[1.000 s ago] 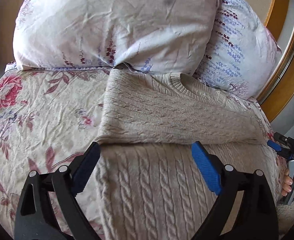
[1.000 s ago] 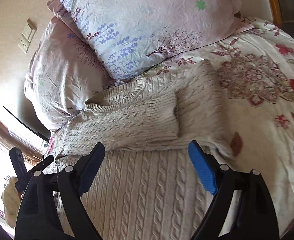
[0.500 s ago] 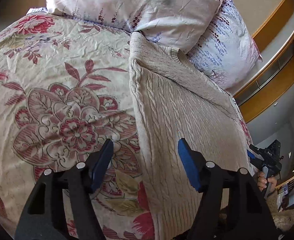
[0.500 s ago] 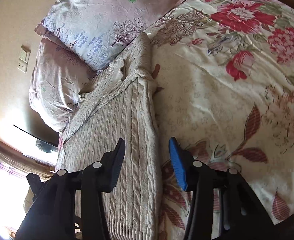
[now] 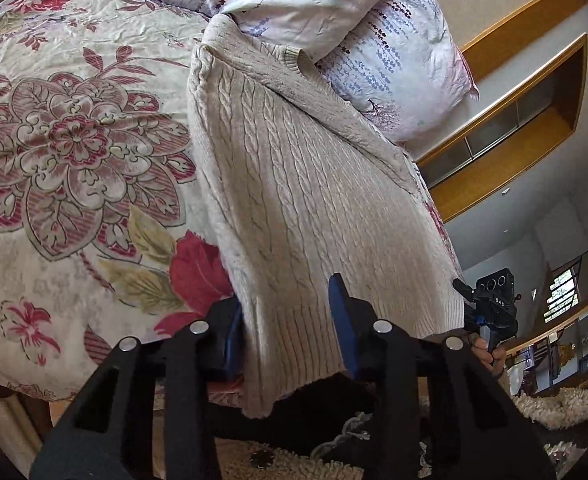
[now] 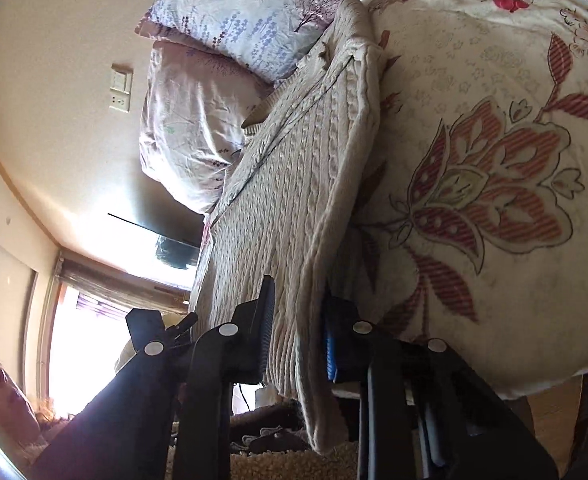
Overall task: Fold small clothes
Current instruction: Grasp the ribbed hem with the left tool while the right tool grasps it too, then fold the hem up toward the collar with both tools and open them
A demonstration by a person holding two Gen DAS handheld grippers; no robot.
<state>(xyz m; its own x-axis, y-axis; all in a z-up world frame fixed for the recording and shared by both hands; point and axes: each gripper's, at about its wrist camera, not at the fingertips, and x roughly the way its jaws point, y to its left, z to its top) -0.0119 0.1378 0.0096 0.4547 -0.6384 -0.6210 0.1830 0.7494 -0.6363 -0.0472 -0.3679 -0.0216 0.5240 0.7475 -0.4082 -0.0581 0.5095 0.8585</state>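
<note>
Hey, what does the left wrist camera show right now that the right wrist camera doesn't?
Only the left wrist view shows the wooden wall shelf and the right hand-held gripper at the hem's far corner. Only the right wrist view shows the wall outlet and bright window. Both show the cable-knit sweater on the floral bedspread, pillows behind, and the left hand-held gripper at the hem.

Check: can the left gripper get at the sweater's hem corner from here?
Probably yes: the left gripper already straddles the ribbed hem of the sweater at the bed edge, nothing between.
</note>
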